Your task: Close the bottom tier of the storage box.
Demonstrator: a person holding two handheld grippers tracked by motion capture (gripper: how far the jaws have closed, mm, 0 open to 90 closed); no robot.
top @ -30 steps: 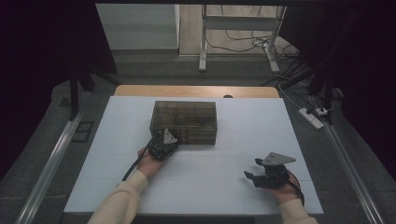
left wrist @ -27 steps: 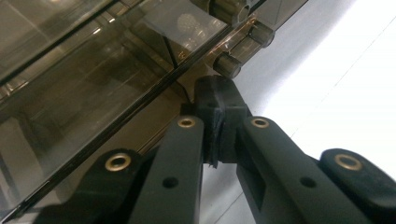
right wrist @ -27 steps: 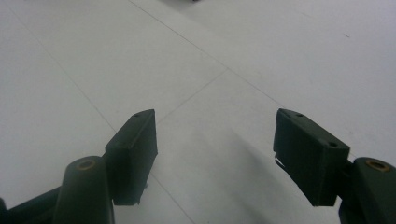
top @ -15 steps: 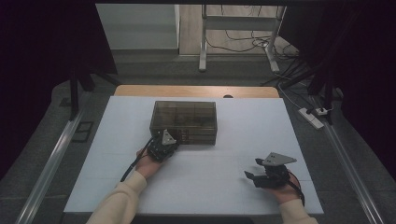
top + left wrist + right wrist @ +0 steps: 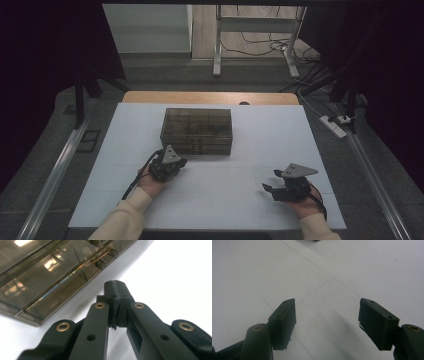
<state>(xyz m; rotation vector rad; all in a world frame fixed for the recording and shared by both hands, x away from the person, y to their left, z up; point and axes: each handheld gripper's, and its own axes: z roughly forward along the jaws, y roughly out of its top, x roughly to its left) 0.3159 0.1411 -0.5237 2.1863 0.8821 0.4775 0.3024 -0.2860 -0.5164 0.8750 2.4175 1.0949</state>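
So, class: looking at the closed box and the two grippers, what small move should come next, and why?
Probably ease the left gripper forward to the latch on the box: its jaws are shut and empty, just short of the box's front edge, the lid is down, and the right gripper rests open on the table.

L gripper (image 5: 176,163) fingers (image 5: 111,293) closed; R gripper (image 5: 327,322) apart

Dim, dark-edged high view; ceiling-light glare on the box lid (image 5: 50,272), soft close-up blur.
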